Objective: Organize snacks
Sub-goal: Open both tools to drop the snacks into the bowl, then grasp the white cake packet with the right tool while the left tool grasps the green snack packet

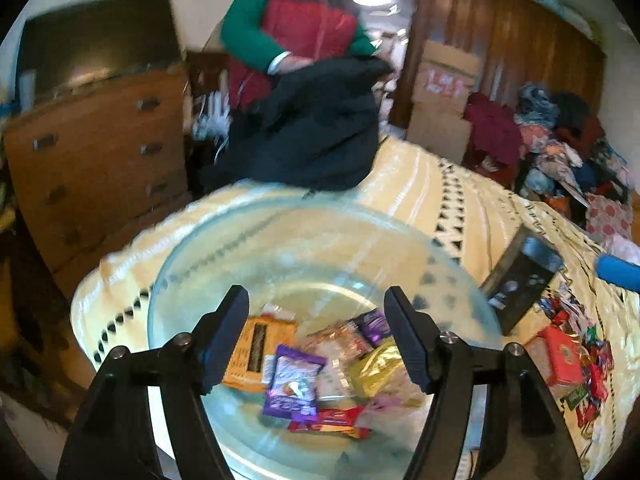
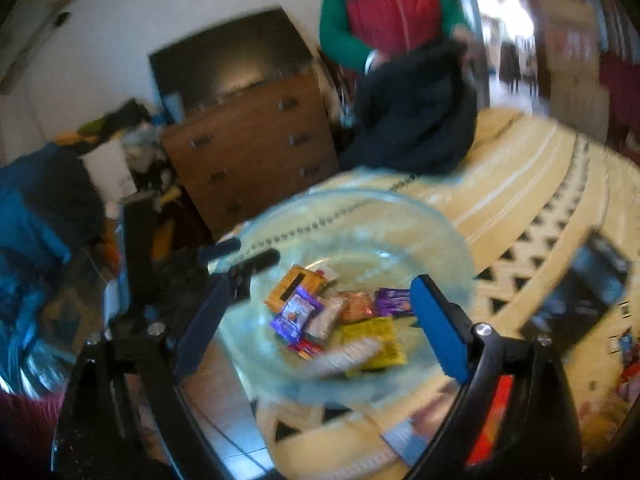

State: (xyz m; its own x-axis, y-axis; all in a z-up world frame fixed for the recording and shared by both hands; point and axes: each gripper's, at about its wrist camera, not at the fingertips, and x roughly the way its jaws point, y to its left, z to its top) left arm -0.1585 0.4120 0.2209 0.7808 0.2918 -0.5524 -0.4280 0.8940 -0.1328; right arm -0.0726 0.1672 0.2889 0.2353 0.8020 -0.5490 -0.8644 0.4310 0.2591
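Observation:
A clear glass bowl (image 1: 168,276) stands on a cream patterned cloth. In it lie several snack packets, among them a purple packet (image 1: 294,384), an orange one (image 1: 256,350), a gold one (image 1: 380,372) and a red bar (image 1: 332,420). My left gripper (image 1: 316,296) hovers over the bowl's near side, open, with no packet pressed between its fingers. In the right wrist view the same bowl (image 2: 360,200) and purple packet (image 2: 296,316) appear. My right gripper (image 2: 322,284) is open above them and holds nothing. The left gripper (image 2: 240,256) shows at the bowl's left rim.
Loose sweets and a red box (image 1: 560,356) lie on the cloth right of the bowl, behind them a dark box (image 1: 524,276). A person (image 1: 312,28) in a red vest handles a dark garment (image 1: 312,132) beyond the bowl. A wooden dresser (image 1: 100,152) stands at the left.

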